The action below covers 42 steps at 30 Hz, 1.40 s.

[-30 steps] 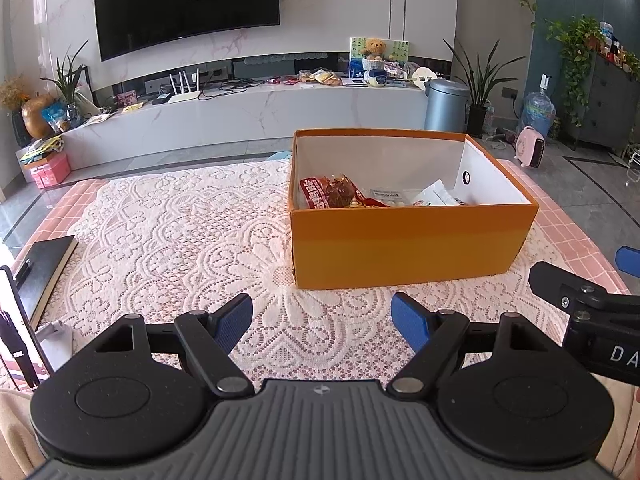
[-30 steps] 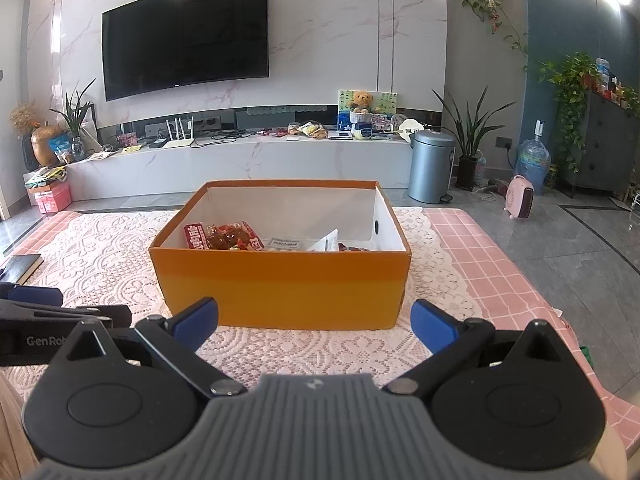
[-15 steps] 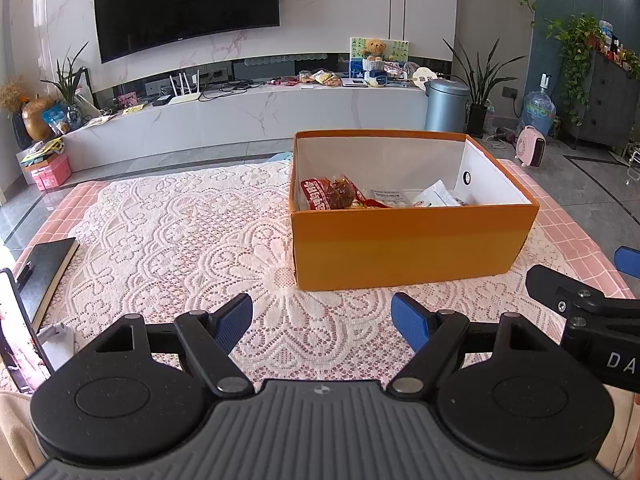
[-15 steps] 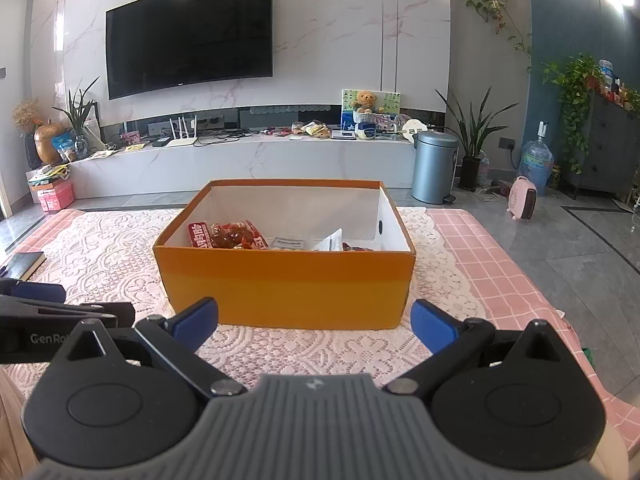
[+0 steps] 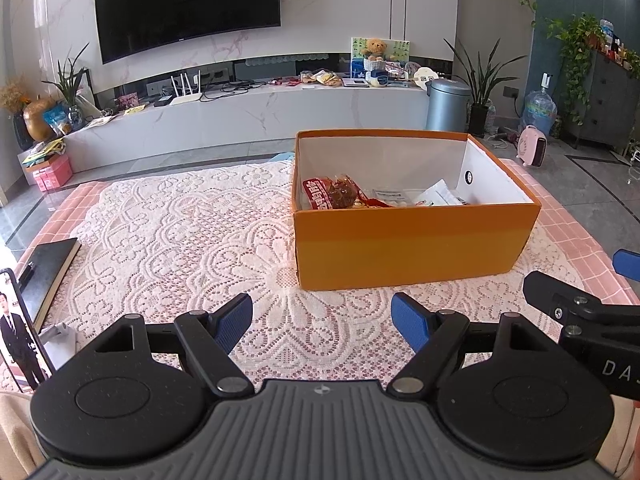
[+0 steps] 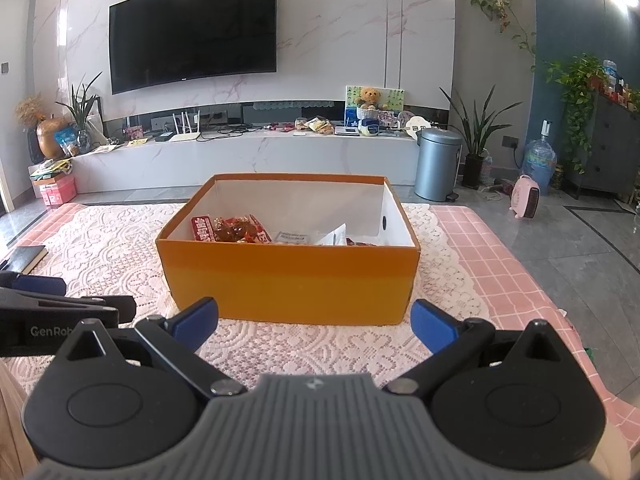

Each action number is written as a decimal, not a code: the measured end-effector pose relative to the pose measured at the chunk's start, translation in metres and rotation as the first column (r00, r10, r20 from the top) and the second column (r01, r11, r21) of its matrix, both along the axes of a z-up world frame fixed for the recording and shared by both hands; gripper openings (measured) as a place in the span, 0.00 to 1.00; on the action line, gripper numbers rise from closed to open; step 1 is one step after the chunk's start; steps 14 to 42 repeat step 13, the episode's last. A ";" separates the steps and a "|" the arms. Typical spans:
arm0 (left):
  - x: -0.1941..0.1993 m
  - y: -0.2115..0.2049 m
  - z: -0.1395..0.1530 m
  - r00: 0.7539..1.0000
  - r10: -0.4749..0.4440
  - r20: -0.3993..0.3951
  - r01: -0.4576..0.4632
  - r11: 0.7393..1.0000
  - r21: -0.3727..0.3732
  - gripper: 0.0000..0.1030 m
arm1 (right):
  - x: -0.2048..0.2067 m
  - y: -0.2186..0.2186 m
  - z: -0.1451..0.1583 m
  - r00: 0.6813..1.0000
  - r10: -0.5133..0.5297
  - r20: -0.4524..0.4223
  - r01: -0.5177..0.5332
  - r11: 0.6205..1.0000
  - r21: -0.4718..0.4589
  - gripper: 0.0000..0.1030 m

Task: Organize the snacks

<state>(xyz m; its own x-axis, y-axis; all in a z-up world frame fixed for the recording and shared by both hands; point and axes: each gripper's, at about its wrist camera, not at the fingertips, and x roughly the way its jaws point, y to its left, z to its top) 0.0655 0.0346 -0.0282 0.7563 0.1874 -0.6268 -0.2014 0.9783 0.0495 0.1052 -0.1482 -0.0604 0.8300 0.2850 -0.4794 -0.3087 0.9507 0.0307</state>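
Observation:
An orange cardboard box (image 5: 412, 244) with a white inside stands on the lace-covered table; it also shows in the right wrist view (image 6: 288, 280). Inside lie a red snack packet (image 5: 330, 194), also seen in the right wrist view (image 6: 230, 230), and white packets (image 5: 436, 198). My left gripper (image 5: 322, 318) is open and empty, held above the lace in front of the box. My right gripper (image 6: 314, 320) is open and empty, just in front of the box's near wall.
A black notebook (image 5: 46, 270) and a phone on a stand (image 5: 18, 330) are at the table's left edge. The pink checked cloth (image 6: 492, 272) reaches the table's right edge. A TV cabinet (image 5: 248, 114) and a bin (image 5: 446, 106) stand beyond.
Both grippers have shifted very slightly, so the box sits a touch higher and further right in view. Both stay open and empty.

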 end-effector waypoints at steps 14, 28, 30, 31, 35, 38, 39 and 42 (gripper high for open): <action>-0.001 0.000 0.000 1.000 0.001 0.004 -0.001 1.000 -0.008 0.90 | 0.002 -0.002 -0.001 1.000 0.004 -0.009 -0.004 1.000 -0.003 0.96; -0.001 0.000 0.000 1.000 0.001 0.004 -0.001 1.000 -0.008 0.90 | 0.002 -0.002 -0.001 1.000 0.004 -0.009 -0.004 1.000 -0.003 0.96; -0.001 0.000 0.000 1.000 0.001 0.004 -0.001 1.000 -0.008 0.90 | 0.002 -0.002 -0.001 1.000 0.004 -0.009 -0.004 1.000 -0.003 0.96; -0.001 0.000 0.000 1.000 0.001 0.004 -0.001 1.000 -0.008 0.90 | 0.002 -0.002 -0.001 1.000 0.004 -0.009 -0.004 1.000 -0.003 0.96; -0.001 0.000 0.000 1.000 0.001 0.004 -0.001 1.000 -0.008 0.90 | 0.002 -0.002 -0.001 1.000 0.004 -0.009 -0.004 1.000 -0.003 0.96; -0.001 0.000 0.000 1.000 0.001 0.004 -0.001 1.000 -0.008 0.90 | 0.002 -0.002 -0.001 1.000 0.004 -0.009 -0.004 1.000 -0.003 0.96; -0.001 0.000 0.000 1.000 0.001 0.004 -0.001 1.000 -0.008 0.90 | 0.002 -0.002 -0.001 1.000 0.004 -0.009 -0.004 1.000 -0.003 0.96; -0.001 0.000 0.000 1.000 0.001 0.004 -0.001 1.000 -0.008 0.90 | 0.002 -0.002 -0.001 1.000 0.004 -0.009 -0.004 1.000 -0.003 0.96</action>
